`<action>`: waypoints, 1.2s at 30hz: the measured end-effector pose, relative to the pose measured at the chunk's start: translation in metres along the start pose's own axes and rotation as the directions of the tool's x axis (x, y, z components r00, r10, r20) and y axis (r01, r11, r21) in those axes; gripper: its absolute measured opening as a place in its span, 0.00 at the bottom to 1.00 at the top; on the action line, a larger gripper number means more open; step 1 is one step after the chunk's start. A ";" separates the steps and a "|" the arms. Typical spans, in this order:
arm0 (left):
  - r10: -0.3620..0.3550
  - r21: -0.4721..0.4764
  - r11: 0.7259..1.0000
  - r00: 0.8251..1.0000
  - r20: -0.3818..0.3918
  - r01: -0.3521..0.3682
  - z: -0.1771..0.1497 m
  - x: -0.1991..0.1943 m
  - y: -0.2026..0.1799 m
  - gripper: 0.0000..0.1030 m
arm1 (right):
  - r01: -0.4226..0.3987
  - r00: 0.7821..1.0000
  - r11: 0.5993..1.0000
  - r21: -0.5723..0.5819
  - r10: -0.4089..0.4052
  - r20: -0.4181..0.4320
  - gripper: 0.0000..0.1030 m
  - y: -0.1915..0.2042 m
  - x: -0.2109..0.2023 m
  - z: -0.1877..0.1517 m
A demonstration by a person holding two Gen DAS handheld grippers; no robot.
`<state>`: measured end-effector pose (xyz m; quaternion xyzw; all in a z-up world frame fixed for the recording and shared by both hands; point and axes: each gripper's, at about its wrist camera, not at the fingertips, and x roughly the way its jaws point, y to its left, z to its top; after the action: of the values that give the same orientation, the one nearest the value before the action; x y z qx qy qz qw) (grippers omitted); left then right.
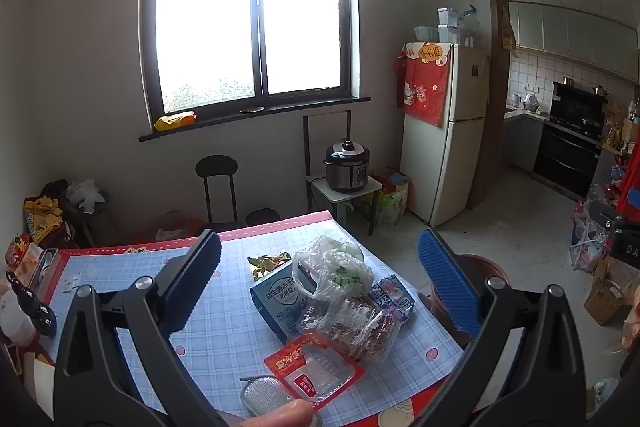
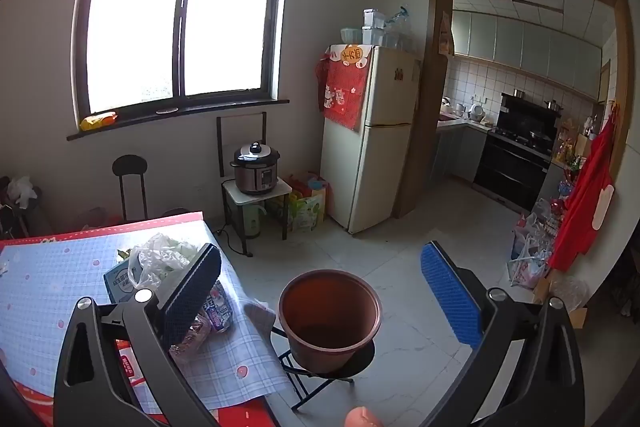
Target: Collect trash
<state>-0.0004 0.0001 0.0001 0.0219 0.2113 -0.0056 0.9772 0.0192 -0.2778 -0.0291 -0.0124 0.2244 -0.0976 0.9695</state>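
Two grippers, one in each hand, hover above a table [image 1: 192, 311] with a checked cloth; we read both as spread wide and holding nothing, since bare air lies between the blue pads of each. The left gripper [image 1: 320, 285] points down at the litter, which we count as six pieces gathered near the table's right edge: one pale box [image 1: 276, 301], one crumpled white plastic bag [image 1: 340, 267] lying on it, one clear wrapper [image 1: 352, 327], one red tray pack [image 1: 316, 371], one gold foil scrap [image 1: 266, 263] and one printed packet [image 1: 394, 297]. The right gripper [image 2: 320, 291] frames one brown bucket [image 2: 330, 311], empty, standing on a small black stool [image 2: 316, 375] just beside that same edge. We judge the bucket is set there so each piece travels only a short way from cloth to bin. No collecting has begun: every piece lies on the table.
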 end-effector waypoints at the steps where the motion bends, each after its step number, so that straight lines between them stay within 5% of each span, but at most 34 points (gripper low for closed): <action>1: 0.002 0.002 1.000 1.000 0.000 -0.002 0.000 0.000 0.000 0.95 | -0.002 1.000 1.000 0.000 0.002 -0.002 0.96 0.000 0.000 0.000; 36: 0.032 0.024 0.999 0.999 0.004 -0.032 -0.002 0.002 -0.002 0.95 | 0.012 1.000 1.000 -0.012 -0.012 -0.005 0.96 0.000 0.006 -0.002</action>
<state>0.0008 -0.0018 -0.0028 0.0373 0.2089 0.0075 0.9772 0.0238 -0.2795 -0.0335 -0.0192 0.2274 -0.1020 0.9683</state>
